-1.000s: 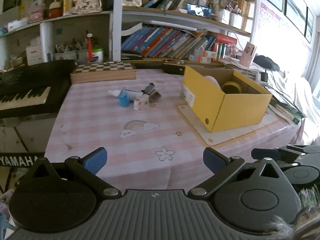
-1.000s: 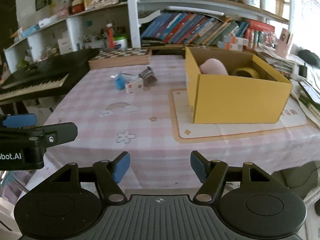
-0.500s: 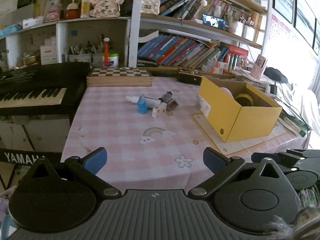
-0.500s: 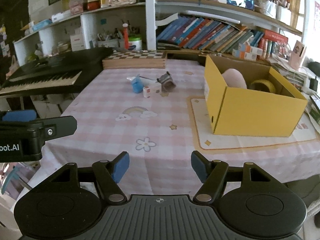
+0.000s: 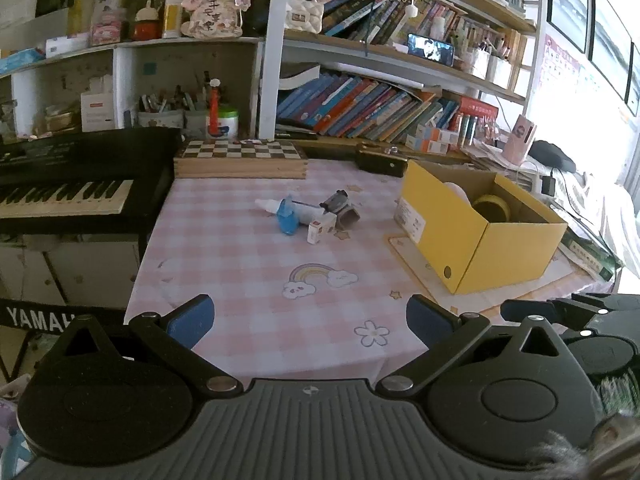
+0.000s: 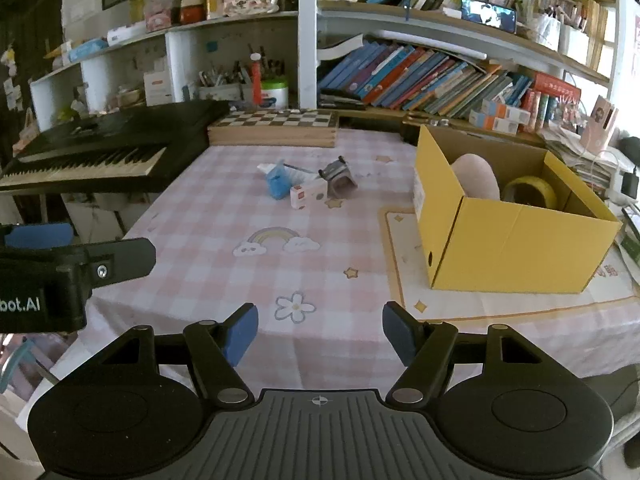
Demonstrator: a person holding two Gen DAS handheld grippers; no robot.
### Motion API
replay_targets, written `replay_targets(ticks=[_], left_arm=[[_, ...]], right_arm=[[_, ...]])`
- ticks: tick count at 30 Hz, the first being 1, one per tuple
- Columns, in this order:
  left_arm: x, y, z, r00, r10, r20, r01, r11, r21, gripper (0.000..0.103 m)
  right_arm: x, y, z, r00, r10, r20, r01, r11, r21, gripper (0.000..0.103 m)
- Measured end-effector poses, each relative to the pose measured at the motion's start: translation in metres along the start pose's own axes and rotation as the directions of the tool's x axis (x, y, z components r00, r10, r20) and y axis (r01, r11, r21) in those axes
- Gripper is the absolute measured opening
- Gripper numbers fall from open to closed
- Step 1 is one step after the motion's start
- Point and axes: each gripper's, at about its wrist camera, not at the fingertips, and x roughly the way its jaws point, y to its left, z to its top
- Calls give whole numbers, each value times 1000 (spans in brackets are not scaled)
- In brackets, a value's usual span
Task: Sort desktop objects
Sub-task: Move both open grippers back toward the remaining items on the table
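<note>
Pink checked tablecloth point(image 5: 248, 280) — yellow box point(image 5: 500, 248) right, both claws empty.

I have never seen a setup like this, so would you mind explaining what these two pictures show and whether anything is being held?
There is no robot here: a person holds a two-finger gripper in each hand, and each gripper carries a wide-angle camera looking along its fingers. One picture comes from the left gripper, the other from the right gripper; the black shapes with blue pads at the bottom are their fingers. Both grippers are open and hold nothing. Ahead is a table with a pink checked cloth. On it lie a small cluster of items: a blue bottle, a little white box and a grey object. To the right stands an open yellow box that already holds a pink item and a yellow tape roll.
</note>
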Motion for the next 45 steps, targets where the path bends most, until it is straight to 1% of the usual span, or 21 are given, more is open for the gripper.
replay_targets(ticks=[7, 18, 31, 37, 41, 45], left_arm=[[11, 3, 4, 1000, 15, -14, -15, 1000, 1, 103], [43, 16, 14, 997, 60, -56, -62, 998, -33, 103], [94, 24, 37, 991, 95, -91, -102, 992, -78, 103], [114, 24, 49, 989, 107, -102, -116, 990, -85, 103], [126, 25, 57, 987, 120, -106, -129, 988, -84, 103], [137, 26, 65, 985, 133, -110, -143, 986, -85, 103]], right_arm=[[11, 1, 7, 1000, 22, 2, -22, 1000, -8, 71], [44, 2, 27, 998, 58, -32, -60, 997, -41, 71], [94, -7, 61, 994, 94, -64, -99, 991, -85, 71], [113, -14, 76, 991, 111, -71, -117, 989, -92, 71], [124, -19, 85, 991, 117, -65, -123, 988, -96, 74], [137, -22, 95, 990, 125, -61, -130, 987, -99, 75]])
